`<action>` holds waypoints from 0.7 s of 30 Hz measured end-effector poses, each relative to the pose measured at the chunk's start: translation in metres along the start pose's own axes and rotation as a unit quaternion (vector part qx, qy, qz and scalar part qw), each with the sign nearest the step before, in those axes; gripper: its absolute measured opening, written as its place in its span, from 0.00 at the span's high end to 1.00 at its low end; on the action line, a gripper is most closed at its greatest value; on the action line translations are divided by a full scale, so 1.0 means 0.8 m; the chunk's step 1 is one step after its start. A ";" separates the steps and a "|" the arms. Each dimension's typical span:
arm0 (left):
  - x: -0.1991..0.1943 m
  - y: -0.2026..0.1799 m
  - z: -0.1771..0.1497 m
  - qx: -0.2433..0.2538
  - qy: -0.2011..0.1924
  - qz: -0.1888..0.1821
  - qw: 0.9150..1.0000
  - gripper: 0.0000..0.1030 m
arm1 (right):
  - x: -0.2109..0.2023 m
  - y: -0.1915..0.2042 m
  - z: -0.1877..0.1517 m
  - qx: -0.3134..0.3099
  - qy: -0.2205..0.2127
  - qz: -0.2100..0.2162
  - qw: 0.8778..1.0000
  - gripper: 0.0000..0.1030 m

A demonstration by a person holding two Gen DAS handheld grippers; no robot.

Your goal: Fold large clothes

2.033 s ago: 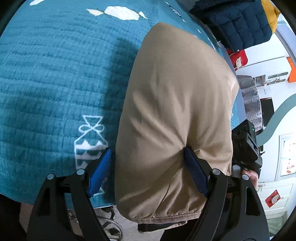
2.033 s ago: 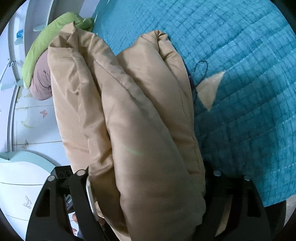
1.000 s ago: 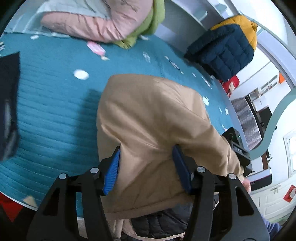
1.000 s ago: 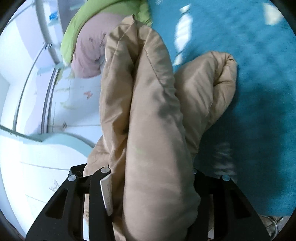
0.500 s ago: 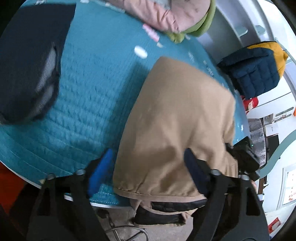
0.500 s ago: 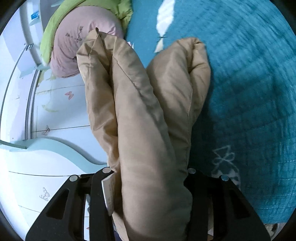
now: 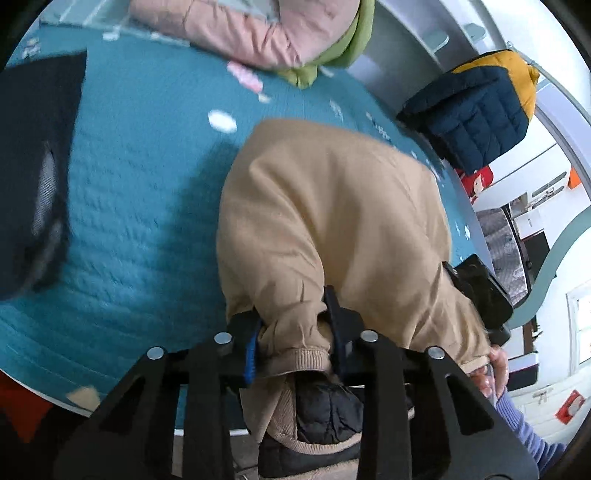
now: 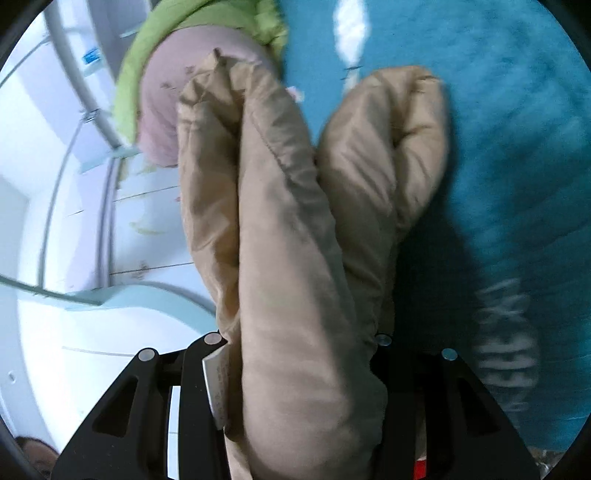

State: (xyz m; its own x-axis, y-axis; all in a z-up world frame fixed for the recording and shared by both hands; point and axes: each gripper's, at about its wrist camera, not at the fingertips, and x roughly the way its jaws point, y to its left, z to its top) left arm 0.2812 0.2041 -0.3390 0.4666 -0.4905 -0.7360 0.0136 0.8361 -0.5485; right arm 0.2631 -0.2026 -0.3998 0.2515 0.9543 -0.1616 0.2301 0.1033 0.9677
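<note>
While the tan padded jacket (image 7: 332, 229) lies folded on the teal quilted bedspread (image 7: 140, 206), its ribbed hem hangs off the near edge at six o'clock in the left wrist view, dark lining showing beneath. The left gripper (image 7: 293, 332) has just been closing and now pinches a bunch of that hem between its blue pads. In the right wrist view the right gripper (image 8: 299, 354) is clamped on a thick roll of the same jacket (image 8: 288, 258), which runs up toward twelve o'clock in two fat folds and hides the fingertips. At four o'clock in the left view sits the right gripper's black body (image 7: 480, 291), with a hand (image 7: 493, 369) and lilac sleeve below it.

Outward on the bedspread, white motifs are scattered across the teal. A dark garment (image 7: 33, 173) lies at nine o'clock, a pink and green jacket (image 7: 266, 33) at twelve o'clock by the far edge, and a navy and yellow puffer jacket (image 7: 476, 107) at two o'clock. Beyond the bed stand white cabinets and a pale green curved frame (image 7: 546, 273) at three o'clock.
</note>
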 end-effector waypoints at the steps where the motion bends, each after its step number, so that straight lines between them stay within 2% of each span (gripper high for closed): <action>1: -0.006 0.001 0.005 0.000 -0.006 0.000 1.000 0.73 | 0.006 0.006 -0.002 -0.006 0.005 0.006 1.000 0.64; 7: -0.064 0.017 0.042 0.000 -0.056 -0.002 0.998 0.73 | 0.052 0.045 -0.002 -0.044 0.031 0.045 0.997 0.64; 12: -0.137 0.036 0.078 0.004 -0.117 0.017 0.993 0.73 | 0.120 0.090 0.001 -0.077 0.067 0.076 0.992 0.64; 16: -0.201 0.067 0.096 0.002 -0.159 0.050 0.986 0.73 | 0.208 0.121 -0.008 -0.095 0.118 0.094 0.984 0.64; 21: -0.280 0.135 0.098 -0.024 -0.199 0.119 0.972 0.73 | 0.329 0.119 -0.037 -0.086 0.182 0.106 0.974 0.64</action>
State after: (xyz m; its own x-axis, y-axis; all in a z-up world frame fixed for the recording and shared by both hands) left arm 0.2473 0.4231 -0.2024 0.7571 -0.1433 -0.6374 -0.1730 0.8968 -0.4072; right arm 0.3232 0.0667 -0.3447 -0.0804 0.9922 0.0952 0.0401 -0.0922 0.9949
